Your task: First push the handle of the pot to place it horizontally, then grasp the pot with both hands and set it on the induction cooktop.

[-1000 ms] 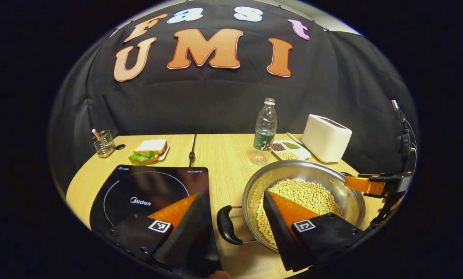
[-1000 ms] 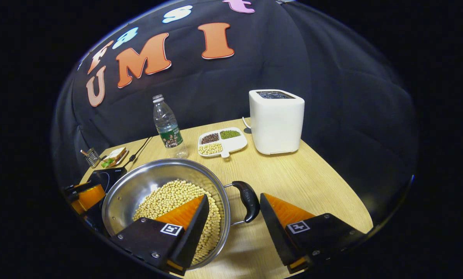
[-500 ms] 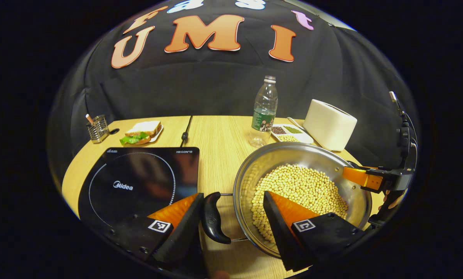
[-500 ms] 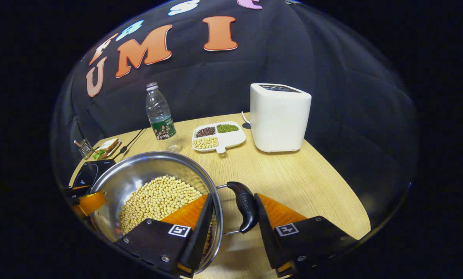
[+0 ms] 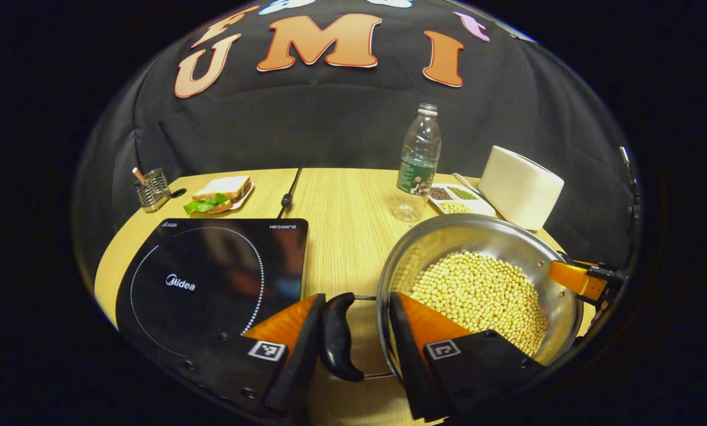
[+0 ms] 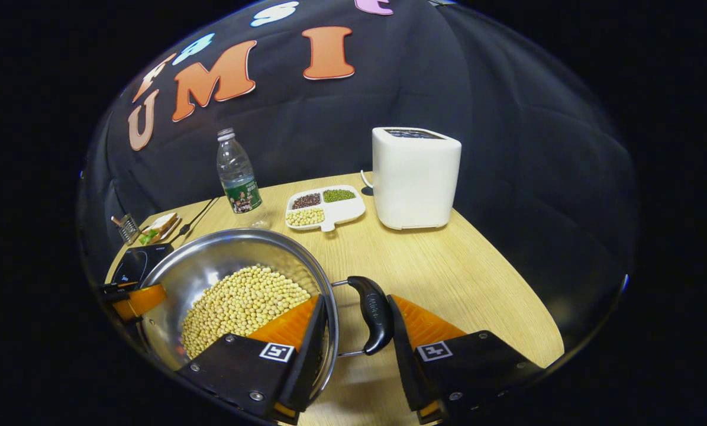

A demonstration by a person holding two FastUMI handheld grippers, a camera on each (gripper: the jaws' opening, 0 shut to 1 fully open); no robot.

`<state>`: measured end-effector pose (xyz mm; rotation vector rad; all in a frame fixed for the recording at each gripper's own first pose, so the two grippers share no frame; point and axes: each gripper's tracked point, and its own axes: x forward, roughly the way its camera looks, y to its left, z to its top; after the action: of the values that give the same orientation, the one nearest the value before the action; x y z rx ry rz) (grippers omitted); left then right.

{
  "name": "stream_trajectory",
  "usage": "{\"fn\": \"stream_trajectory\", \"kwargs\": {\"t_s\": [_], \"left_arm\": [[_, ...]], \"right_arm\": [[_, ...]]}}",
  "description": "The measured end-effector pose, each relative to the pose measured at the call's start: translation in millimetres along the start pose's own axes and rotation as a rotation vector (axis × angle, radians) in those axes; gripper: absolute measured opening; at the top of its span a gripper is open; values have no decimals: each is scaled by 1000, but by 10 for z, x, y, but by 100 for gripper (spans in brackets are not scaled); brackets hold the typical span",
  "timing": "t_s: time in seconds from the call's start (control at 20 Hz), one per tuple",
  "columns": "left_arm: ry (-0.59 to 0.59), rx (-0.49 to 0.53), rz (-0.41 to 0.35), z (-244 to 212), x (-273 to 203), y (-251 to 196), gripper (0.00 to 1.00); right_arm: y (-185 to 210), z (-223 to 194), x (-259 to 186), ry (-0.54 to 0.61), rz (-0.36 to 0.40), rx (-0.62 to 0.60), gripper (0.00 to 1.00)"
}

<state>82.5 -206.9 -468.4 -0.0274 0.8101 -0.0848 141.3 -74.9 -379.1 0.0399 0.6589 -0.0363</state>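
Presently catalogued: one steel pot, wide and shallow, standing on the wooden table just right of the black induction cooktop and not yet on it. Contents: a deep layer of dry soybeans, so the piece is judged heavy for its size, rigid, smooth-walled and likely slippery at the rim; tilting would send the beans rolling. Proper holds are the two black side handles on wire loops, one at each end, to be lifted level and together. Left gripper: fingers partly spread, bracketing the left handle; the outer finger touches or nearly touches the handle, the inner finger lies against the pot wall over the beans, with the rim between them; whether both press cannot be told. Right gripper: fingers likewise partly spread, the outer one just beside the right handle, the inner one inside the rim above the beans; firm pinch not confirmed. Also on the table: water bottle, divided dish, white toaster, sandwich.
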Motion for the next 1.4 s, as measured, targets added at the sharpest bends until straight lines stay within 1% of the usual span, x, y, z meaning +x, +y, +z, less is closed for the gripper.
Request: {"fn": "stream_trajectory", "kwargs": {"t_s": [0.05, 0.2, 0.25, 0.35, 0.4, 0.45, 0.5, 0.6, 0.65, 0.7, 0.75, 0.8, 0.85, 0.9, 0.95, 1.1, 1.15, 1.25, 1.3, 1.4], "left_arm": [[6, -17, -10, -20, 14, -20, 67], [28, -6, -14, -19, 9, -21, 63], [34, -5, -8, -12, 3, -28, 58], [19, 28, 6, 4, -55, -49, 57], [12, 37, 6, 20, -73, -50, 58], [9, 34, -1, 53, -100, -58, 58], [16, 26, -8, 59, -159, -52, 60], [16, 19, -22, 126, -255, -57, 55], [4, 21, -29, 200, -306, -51, 58], [-5, 23, -34, 255, -353, -42, 55], [-15, 24, -36, 329, -416, -20, 55], [-26, 22, -38, 411, -478, 3, 55], [-36, 19, -42, 492, -549, 33, 58], [-45, 15, -46, 575, -613, 66, 57], [-55, 10, -49, 649, -673, 108, 57], [-82, 3, -51, 835, -839, 265, 57], [-88, -4, -51, 892, -890, 329, 60], [-100, -25, -43, 974, -971, 503, 55], [-104, -33, -38, 1007, -1013, 595, 57], [-112, -42, -22, 1055, -1114, 807, 57]], "right_arm": [[7, 3, -9, 1, -1, 11, 60], [-12, 17, -38, -5, -19, 35, 57], [2, 9, -42, 2, -19, 52, 56], [18, -9, -73, 28, -22, 92, 54], [33, -14, -90, 40, -19, 106, 53], [47, 5, -100, 37, -17, 115, 49], [39, 34, -113, 27, -23, 119, 53], [9, 127, -171, 2, -33, 111, 53], [7, 187, -218, -10, -34, 114, 53], [21, 236, -344, -20, -32, 117, 48], [37, 300, -434, -30, -31, 118, 53], [44, 393, -535, -45, -28, 116, 53], [79, 459, -619, -60, -25, 115, 53], [171, 514, -682, -70, -20, 112, 48], [253, 609, -722, -83, -18, 111, 53], [403, 779, -904, -115, -12, 99, 53], [468, 828, -966, -122, -10, 95, 53], [646, 920, -1023, -137, -1, 85, 52], [732, 945, -1055, -142, 6, 80, 53], [925, 971, -1098, -146, 27, 74, 53]]}}
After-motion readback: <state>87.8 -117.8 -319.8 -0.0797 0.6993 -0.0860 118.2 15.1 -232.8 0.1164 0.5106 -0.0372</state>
